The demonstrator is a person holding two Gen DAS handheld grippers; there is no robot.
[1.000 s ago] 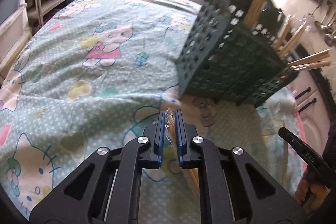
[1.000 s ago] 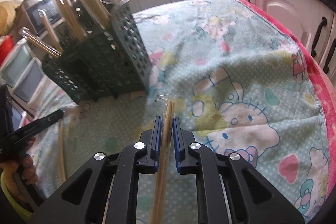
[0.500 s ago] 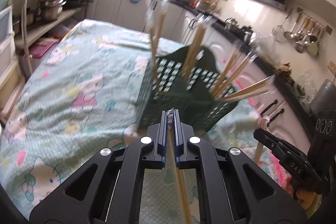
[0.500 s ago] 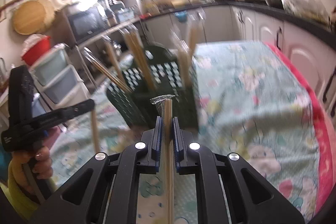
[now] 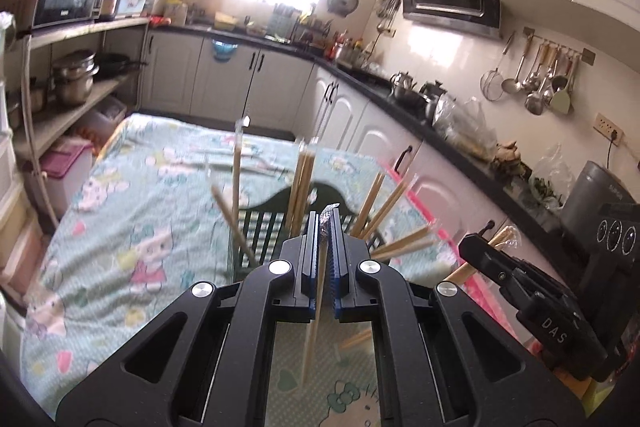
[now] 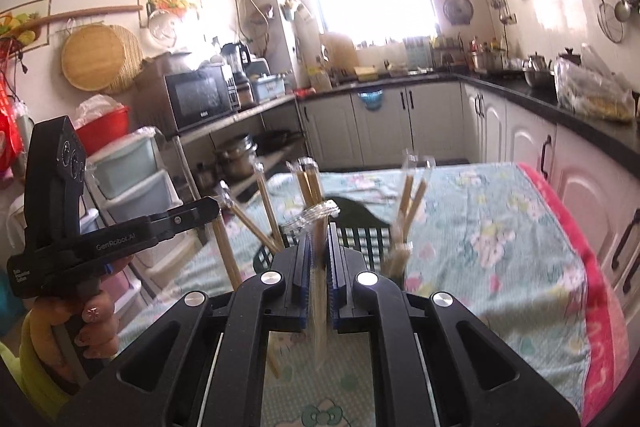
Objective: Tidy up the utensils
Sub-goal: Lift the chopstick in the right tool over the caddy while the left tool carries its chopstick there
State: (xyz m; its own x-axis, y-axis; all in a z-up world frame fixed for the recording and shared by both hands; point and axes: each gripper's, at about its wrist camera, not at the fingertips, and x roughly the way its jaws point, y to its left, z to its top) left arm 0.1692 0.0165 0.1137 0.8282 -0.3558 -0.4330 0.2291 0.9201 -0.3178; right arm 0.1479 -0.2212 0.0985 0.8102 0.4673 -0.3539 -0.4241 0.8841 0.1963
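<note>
Wrapped chopstick pair (image 5: 316, 291) in left tool (image 5: 325, 239), another pair (image 6: 319, 291) in right tool (image 6: 319, 247)

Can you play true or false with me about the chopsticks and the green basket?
1. Each tool is shut on wrapped chopsticks. True: the left tool and the right tool both grip a wrapped pair.
2. The green basket holds nothing. False: several wrapped chopsticks stand in it.
3. The basket sits on a cartoon-cat tablecloth. True.
4. The microwave sits on the tablecloth. False: it is on a shelf by the wall.
5. Ladles hang on the wall. True.
</note>
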